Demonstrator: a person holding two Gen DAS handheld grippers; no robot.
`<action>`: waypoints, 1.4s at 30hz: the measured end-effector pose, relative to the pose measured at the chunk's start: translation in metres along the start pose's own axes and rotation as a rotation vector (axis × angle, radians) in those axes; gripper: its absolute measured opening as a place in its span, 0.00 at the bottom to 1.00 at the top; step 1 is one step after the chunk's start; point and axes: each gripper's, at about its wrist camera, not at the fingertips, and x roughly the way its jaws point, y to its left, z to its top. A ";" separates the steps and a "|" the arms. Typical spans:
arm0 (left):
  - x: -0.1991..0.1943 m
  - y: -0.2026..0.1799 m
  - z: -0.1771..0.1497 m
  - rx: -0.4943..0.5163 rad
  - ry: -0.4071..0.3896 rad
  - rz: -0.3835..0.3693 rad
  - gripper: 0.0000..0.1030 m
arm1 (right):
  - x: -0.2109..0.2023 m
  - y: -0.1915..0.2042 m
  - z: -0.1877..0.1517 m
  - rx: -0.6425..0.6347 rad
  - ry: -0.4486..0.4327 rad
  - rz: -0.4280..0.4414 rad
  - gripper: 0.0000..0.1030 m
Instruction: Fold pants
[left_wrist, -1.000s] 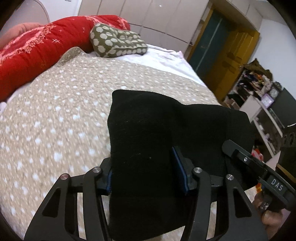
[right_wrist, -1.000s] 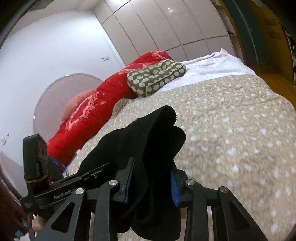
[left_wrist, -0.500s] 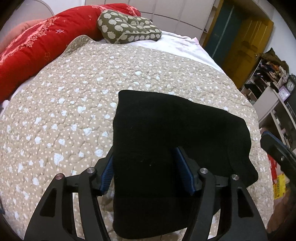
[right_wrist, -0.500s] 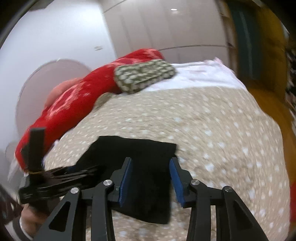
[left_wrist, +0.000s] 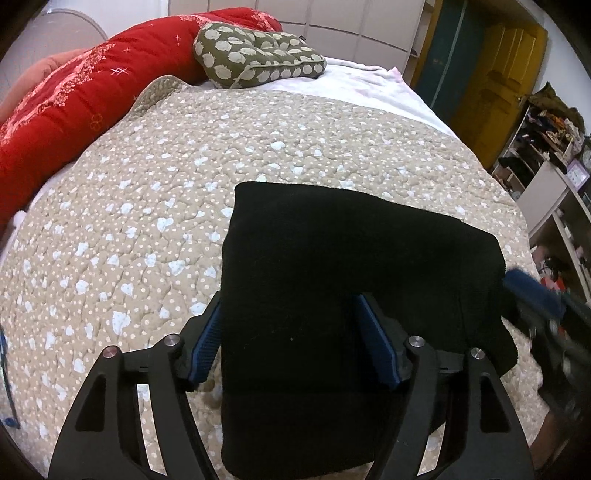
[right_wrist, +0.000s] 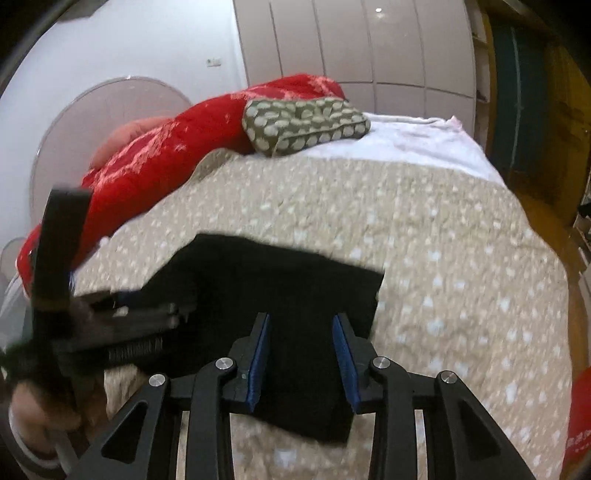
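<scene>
The black pants (left_wrist: 332, 295) now lie flat on the spotted beige quilt (left_wrist: 147, 221) as a compact folded rectangle, where a second ago the fabric was bunched and lifted between both sets of pads. The left gripper (left_wrist: 291, 339) has just been opening; its jaws stand apart, straddling the near edge of the bundle without pinching it. The right gripper (right_wrist: 303, 354) straddles its own corner, jaws apart though they have just eased inward; motion blur makes it hard to say whether a pad brushes the cloth. With the last fold laid down and released, the folding looks essentially complete.
</scene>
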 end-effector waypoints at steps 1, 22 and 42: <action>0.001 -0.001 0.001 0.004 0.001 0.004 0.70 | 0.004 -0.001 0.004 0.002 0.001 -0.008 0.32; 0.009 -0.009 0.006 0.037 0.013 0.060 0.77 | 0.008 -0.009 -0.022 0.044 0.096 -0.040 0.35; -0.058 -0.001 -0.038 0.058 -0.107 0.198 0.77 | -0.047 0.003 -0.027 0.122 -0.024 -0.070 0.38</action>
